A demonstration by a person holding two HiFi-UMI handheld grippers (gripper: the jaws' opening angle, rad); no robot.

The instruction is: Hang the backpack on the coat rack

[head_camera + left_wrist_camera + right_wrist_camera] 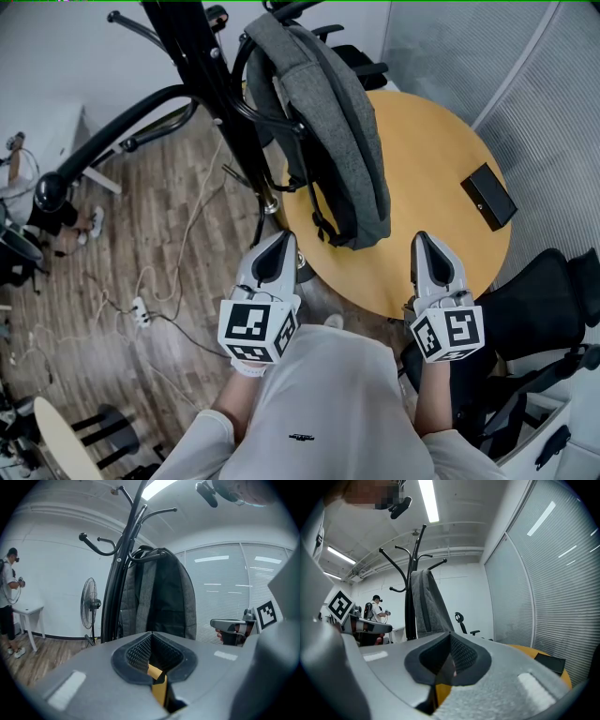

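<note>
A grey backpack (pixel 330 131) hangs by its top loop from a hook of the black coat rack (pixel 211 84), its body dangling over the edge of the round wooden table (pixel 431 187). The same backpack (pixel 157 595) fills the middle of the left gripper view, and in the right gripper view the backpack (pixel 427 605) hangs beside the rack pole (pixel 411 597). My left gripper (pixel 278 251) is shut and empty, just below the bag. My right gripper (pixel 424 246) is also shut and empty, over the table's near edge, right of the bag.
A black box (pixel 488 196) lies on the table's right side. A black office chair (pixel 553 300) stands at the right. Cables and a power strip (pixel 141 309) trail across the wooden floor at left. A standing fan (pixel 89 609) and a person (pixel 7 602) are across the room.
</note>
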